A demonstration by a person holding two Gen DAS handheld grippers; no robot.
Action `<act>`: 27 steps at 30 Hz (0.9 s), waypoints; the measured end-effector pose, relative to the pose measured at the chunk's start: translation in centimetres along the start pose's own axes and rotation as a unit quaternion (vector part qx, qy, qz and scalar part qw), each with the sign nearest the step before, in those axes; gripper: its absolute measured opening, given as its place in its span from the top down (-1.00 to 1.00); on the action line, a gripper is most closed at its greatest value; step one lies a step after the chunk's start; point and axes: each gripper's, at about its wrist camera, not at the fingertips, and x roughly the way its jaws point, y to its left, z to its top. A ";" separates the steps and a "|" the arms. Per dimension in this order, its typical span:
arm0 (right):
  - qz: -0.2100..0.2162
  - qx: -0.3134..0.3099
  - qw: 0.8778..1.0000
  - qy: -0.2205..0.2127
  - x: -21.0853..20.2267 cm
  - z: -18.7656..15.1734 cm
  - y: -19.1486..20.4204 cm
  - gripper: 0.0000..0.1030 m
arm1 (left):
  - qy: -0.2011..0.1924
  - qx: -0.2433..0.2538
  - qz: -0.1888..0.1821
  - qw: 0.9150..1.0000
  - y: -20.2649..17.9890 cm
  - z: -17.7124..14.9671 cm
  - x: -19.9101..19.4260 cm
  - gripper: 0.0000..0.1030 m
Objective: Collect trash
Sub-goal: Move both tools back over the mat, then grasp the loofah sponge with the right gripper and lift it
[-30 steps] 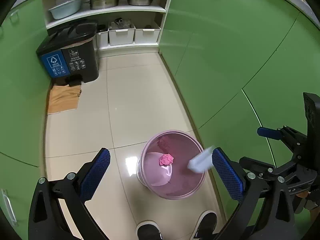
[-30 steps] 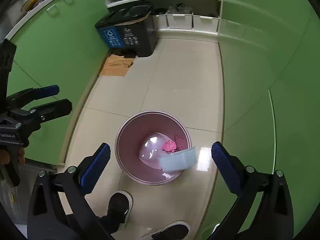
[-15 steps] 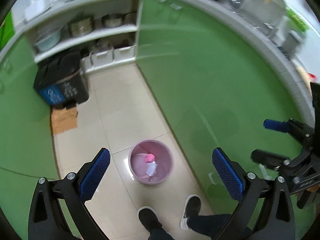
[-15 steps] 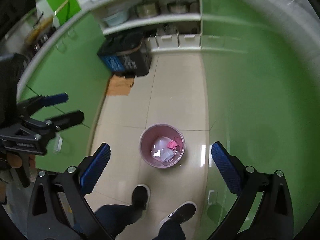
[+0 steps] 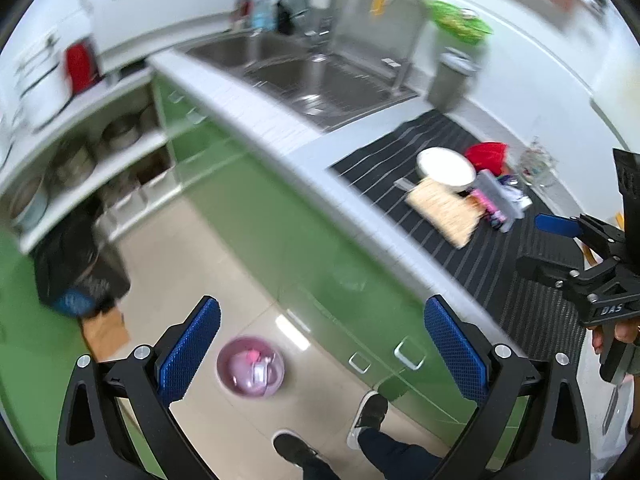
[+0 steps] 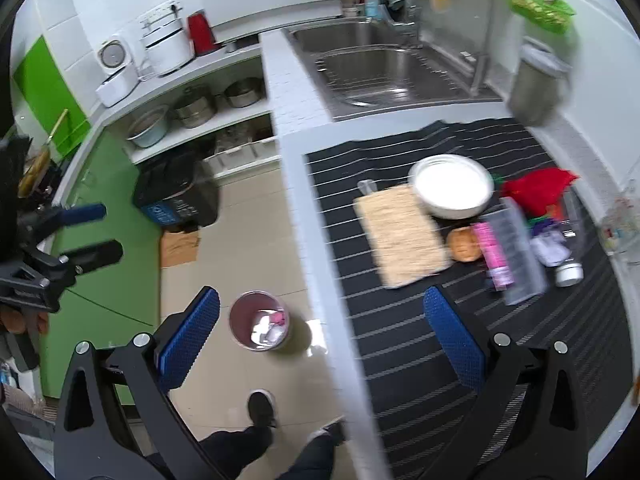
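Note:
A pink waste bin (image 5: 251, 367) (image 6: 260, 326) stands on the tiled floor far below, with pink and white scraps inside. My left gripper (image 5: 322, 354) hangs open and empty high above the floor beside the counter. My right gripper (image 6: 320, 342) is open and empty too, over the counter edge. On the striped black mat (image 6: 400, 340) lie a red crumpled wrapper (image 6: 538, 190), a pink packet (image 6: 494, 256), a clear plastic package (image 6: 518, 254), a brown round item (image 6: 464, 244) and small white scraps (image 6: 554, 250). The right gripper also shows at the right of the left wrist view (image 5: 560, 248).
A white bowl (image 6: 452, 188) and a straw placemat (image 6: 402, 236) rest on the mat. A steel sink (image 6: 384, 72) and canister (image 6: 534, 88) lie beyond. A black bin (image 6: 176, 196) stands by shelves with pots. A person's shoes (image 5: 332, 432) are near the green cabinets.
Both grippers have risen from just above the pink bin to counter height. A white scrap that was falling now lies in the bin. The counter and sink have come into view.

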 end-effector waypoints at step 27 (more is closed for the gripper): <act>0.011 -0.104 0.988 0.112 14.1 3.8 -4.6 -0.67 | 0.028 0.010 -0.007 1.000 -5.2 7.9 6.8 -0.90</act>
